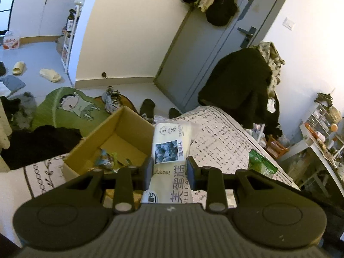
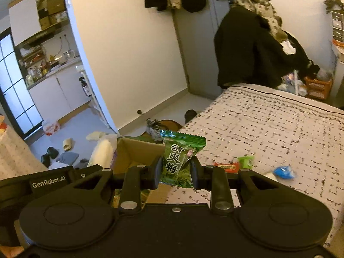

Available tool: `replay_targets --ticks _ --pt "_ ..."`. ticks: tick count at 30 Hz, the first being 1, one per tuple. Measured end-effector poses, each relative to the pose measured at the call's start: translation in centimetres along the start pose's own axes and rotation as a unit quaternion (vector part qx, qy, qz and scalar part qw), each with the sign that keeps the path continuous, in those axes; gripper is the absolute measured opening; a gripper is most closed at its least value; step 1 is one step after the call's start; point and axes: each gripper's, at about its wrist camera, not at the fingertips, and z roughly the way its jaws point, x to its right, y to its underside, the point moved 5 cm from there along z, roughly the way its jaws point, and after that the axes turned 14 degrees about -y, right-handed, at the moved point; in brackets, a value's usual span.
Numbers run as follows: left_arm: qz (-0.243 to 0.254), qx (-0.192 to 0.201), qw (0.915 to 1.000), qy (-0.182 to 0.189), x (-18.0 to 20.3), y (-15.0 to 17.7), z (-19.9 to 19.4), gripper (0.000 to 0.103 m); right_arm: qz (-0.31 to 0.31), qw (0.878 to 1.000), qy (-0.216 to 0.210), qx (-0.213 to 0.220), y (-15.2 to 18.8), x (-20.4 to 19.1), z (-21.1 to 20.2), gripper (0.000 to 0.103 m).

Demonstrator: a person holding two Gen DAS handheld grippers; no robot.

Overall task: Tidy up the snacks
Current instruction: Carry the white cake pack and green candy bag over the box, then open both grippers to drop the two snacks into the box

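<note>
My left gripper [image 1: 169,168] is shut on a white blueberry cake packet [image 1: 169,144] and holds it upright by the right wall of an open cardboard box [image 1: 120,137] on the bed. Several wrapped snacks [image 1: 107,161] lie in the box. My right gripper [image 2: 175,171] is shut on a green plum candy packet [image 2: 179,157], held above the bed just right of the box [image 2: 137,150]. The green packet also shows in the left wrist view [image 1: 261,165]. The white packet shows in the right wrist view [image 2: 103,152].
Loose snacks lie on the patterned bedspread [image 2: 268,129]: a red bar [image 2: 226,167], a green sweet [image 2: 246,161], a blue sweet [image 2: 283,171]. A dark jacket [image 2: 253,49] hangs at the bed's far end. Shoes and slippers [image 1: 50,75] lie on the floor.
</note>
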Motion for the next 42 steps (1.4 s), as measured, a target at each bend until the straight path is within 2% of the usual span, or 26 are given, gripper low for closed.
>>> replay_targets --ticks 14,27,34,42 --pt "-0.018 -0.001 0.9995 -0.025 -3.4 -1.3 1.7 0.031 0.015 1.0 -0.026 -0.005 0.4 -2.1 3.5 0.027" --pt "-0.028 -0.014 0.9989 -0.034 -5.6 -2.2 4.6 0.031 0.045 0.998 -0.045 -0.022 1.0 -2.8 7.7 0.028" --pt "-0.023 -0.024 0.9988 -0.036 -5.6 -2.5 6.8 0.031 0.065 0.996 -0.047 -0.031 1.5 -2.1 9.5 0.028" --pt "-0.013 -0.03 0.9985 -0.043 -4.7 -3.4 9.1 0.032 0.058 0.996 -0.043 -0.045 1.7 -1.5 10.6 0.028"
